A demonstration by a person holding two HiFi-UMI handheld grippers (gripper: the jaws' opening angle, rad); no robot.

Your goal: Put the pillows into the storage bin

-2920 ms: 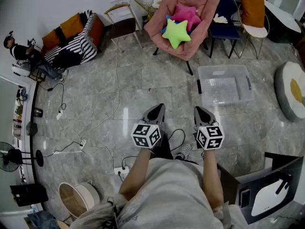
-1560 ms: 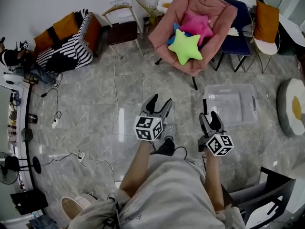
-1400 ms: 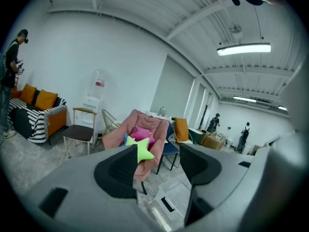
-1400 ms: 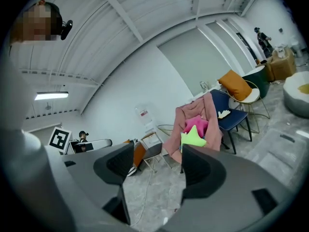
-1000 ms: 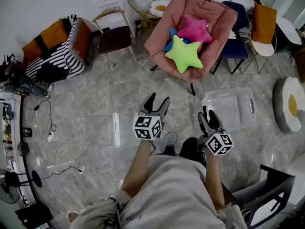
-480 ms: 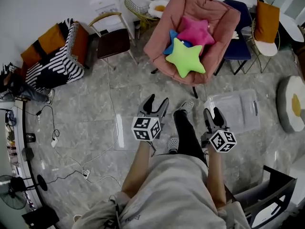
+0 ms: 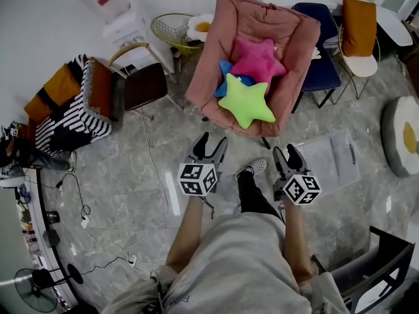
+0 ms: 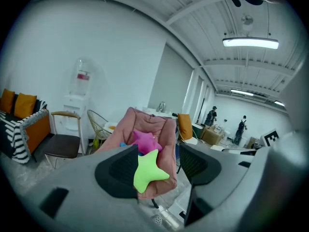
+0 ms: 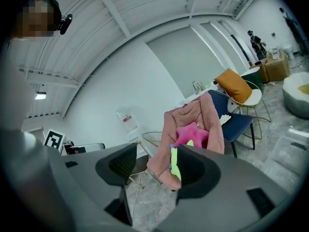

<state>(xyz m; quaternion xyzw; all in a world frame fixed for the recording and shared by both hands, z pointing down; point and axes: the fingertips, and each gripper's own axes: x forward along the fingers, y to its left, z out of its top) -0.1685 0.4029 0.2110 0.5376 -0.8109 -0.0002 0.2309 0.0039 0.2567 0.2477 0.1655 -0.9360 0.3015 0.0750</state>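
Head view: pillows (image 7: 247,100) on chair (image 7: 288,34), well beyond empty fingers (image 7: 199,146).

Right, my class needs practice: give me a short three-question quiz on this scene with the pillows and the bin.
1. True or false: the green star pillow lies in the storage bin.
2. How many star pillows lie on the pink chair? A two, B three, C five.
3. Fill in: the left tool and the right tool both stand ____, with nothing between their jaws.
Key: 1 false, it lies on the chair. 2 B. 3 open; the right tool's jaws have just been closing slightly, on nothing.
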